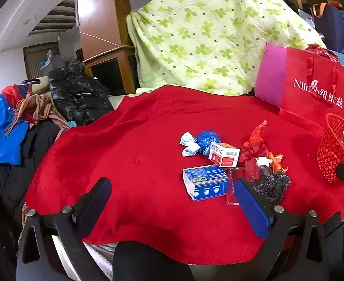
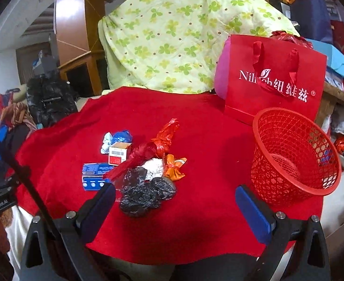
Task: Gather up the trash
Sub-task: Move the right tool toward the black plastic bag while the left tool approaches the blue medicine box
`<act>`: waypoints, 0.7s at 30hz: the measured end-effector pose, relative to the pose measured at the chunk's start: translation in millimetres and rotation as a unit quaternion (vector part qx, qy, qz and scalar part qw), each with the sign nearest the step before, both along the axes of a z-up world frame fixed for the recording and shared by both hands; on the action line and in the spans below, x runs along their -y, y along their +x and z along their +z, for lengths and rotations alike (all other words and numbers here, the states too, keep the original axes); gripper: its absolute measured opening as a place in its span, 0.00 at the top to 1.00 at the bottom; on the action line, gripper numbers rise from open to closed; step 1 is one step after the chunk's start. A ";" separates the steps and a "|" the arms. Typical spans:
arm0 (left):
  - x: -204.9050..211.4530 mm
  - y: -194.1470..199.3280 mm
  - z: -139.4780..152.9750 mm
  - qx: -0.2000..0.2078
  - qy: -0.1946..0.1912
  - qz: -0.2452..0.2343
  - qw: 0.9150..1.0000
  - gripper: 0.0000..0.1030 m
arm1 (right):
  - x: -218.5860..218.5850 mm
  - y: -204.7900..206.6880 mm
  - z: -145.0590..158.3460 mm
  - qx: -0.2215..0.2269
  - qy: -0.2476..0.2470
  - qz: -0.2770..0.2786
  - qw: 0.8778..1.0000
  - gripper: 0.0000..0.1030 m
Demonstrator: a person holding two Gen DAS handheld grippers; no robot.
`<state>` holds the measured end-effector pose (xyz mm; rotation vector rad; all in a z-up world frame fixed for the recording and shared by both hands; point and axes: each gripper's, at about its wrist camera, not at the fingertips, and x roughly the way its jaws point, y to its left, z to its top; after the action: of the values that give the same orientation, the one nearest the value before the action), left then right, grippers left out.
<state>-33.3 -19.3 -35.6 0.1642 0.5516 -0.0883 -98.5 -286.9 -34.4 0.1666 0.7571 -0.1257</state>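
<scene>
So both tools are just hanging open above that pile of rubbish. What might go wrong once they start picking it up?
The black plastic bag lies against the white paper wad and the red ribbon, so a pinch may drag neighbours along. The red basket looks light and sits tilted near the edge of the red cloth; a bump from the right tool might tip it.

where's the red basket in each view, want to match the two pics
Left wrist view: the red basket sits at the far right edge, partly cut off, right of the trash pile.
Right wrist view: the basket is fully visible, right of centre, tilted with its opening toward the camera and seemingly empty, just past the right gripper.
Shared landmark: the red gift bag stands just behind the basket in both.
</scene>
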 end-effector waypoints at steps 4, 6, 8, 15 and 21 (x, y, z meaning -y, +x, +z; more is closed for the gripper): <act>3.8 6.4 -3.4 -0.005 0.006 -0.004 1.000 0.00 | -2.0 2.6 -1.5 -0.005 -0.008 -0.001 1.000 0.00; 5.6 9.0 -5.3 -0.007 0.008 -0.004 1.000 0.00 | -1.6 3.9 -2.2 -0.008 -0.012 -0.002 1.000 0.00; 7.3 12.1 -7.1 -0.009 0.009 -0.005 1.000 0.00 | -1.8 4.9 -3.4 -0.011 -0.014 -0.002 1.000 0.00; 10.0 20.6 -15.4 -0.017 0.016 -0.004 1.000 0.00 | -4.0 9.9 -7.4 -0.019 -0.022 -0.001 1.000 0.00; 8.2 28.5 -23.9 -0.029 0.018 0.003 0.999 0.00 | -7.7 16.8 -14.7 -0.031 -0.030 0.001 0.999 0.00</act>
<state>-4.8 -27.6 -59.5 0.1963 0.6117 -0.0780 -81.8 -279.2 -49.1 0.1059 0.8141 -0.1528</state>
